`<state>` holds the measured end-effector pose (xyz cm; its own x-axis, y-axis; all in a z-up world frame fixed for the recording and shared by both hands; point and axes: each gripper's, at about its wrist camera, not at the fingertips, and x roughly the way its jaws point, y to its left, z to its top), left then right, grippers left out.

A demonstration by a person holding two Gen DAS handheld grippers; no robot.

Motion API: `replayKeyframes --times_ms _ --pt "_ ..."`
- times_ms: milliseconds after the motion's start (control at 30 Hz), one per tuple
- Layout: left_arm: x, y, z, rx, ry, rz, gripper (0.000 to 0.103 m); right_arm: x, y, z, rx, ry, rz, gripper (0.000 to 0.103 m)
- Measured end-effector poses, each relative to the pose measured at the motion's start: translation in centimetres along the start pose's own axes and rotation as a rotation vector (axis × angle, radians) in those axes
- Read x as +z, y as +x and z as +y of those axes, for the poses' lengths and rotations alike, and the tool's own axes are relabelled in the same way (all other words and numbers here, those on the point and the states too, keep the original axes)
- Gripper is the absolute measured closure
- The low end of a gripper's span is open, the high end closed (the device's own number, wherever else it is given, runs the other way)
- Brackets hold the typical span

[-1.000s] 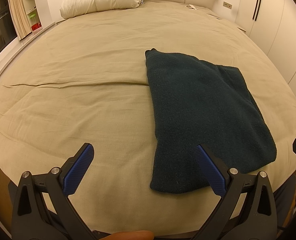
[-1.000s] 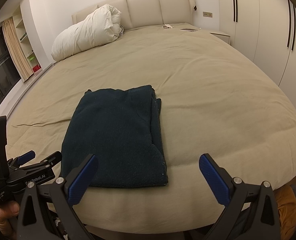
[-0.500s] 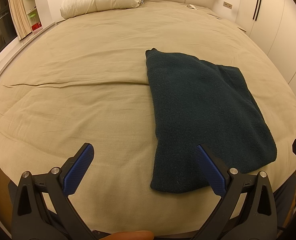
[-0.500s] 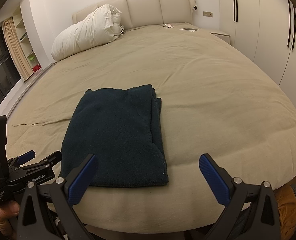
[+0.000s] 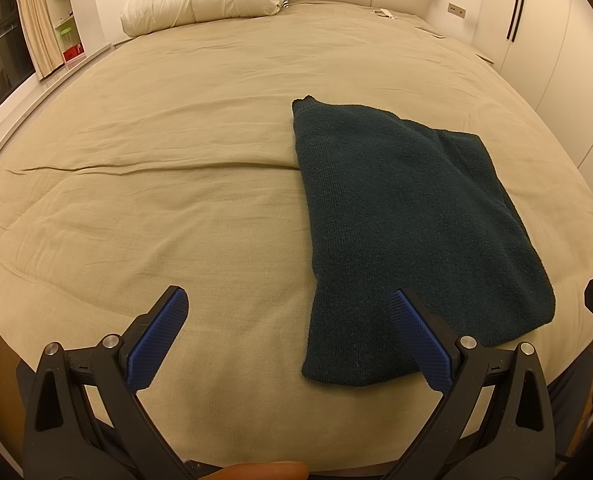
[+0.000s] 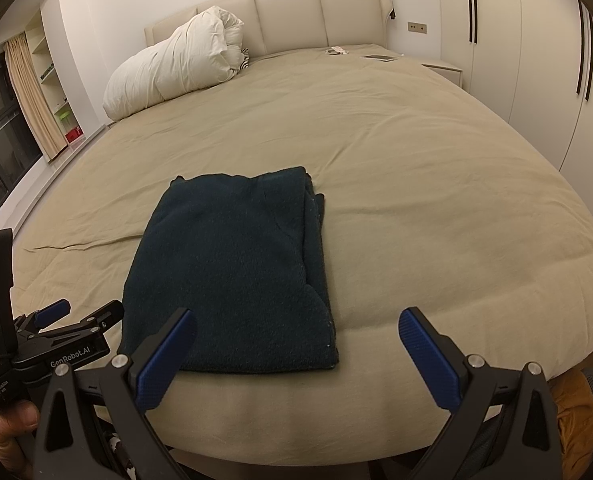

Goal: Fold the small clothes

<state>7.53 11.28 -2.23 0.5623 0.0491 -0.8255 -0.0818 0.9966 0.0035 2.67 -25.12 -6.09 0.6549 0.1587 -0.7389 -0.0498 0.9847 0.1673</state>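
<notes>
A dark green knitted garment (image 5: pixel 408 224) lies folded into a flat rectangle on the beige bed (image 5: pixel 176 184), near its front edge. It also shows in the right wrist view (image 6: pixel 232 272). My left gripper (image 5: pixel 288 340) is open and empty, held above the bed's front edge, to the left of the garment's near end. My right gripper (image 6: pixel 296 356) is open and empty, held above the front edge by the garment's near right corner. The left gripper's body also shows at the left of the right wrist view (image 6: pixel 68 344).
A rolled white duvet (image 6: pixel 176 68) lies at the head of the bed by the padded headboard (image 6: pixel 280 12). Small items (image 6: pixel 376 56) lie at the far right corner. White wardrobes (image 6: pixel 536 60) stand on the right, shelves and a curtain (image 6: pixel 36 96) on the left.
</notes>
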Motion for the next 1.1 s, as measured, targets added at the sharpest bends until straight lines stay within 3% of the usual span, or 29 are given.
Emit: replayKeyframes --times_ms 1100 --pt "-0.15 0.01 0.13 -0.001 0.000 0.004 0.000 -0.14 0.05 -0.02 0.002 -0.002 0.003 0.000"
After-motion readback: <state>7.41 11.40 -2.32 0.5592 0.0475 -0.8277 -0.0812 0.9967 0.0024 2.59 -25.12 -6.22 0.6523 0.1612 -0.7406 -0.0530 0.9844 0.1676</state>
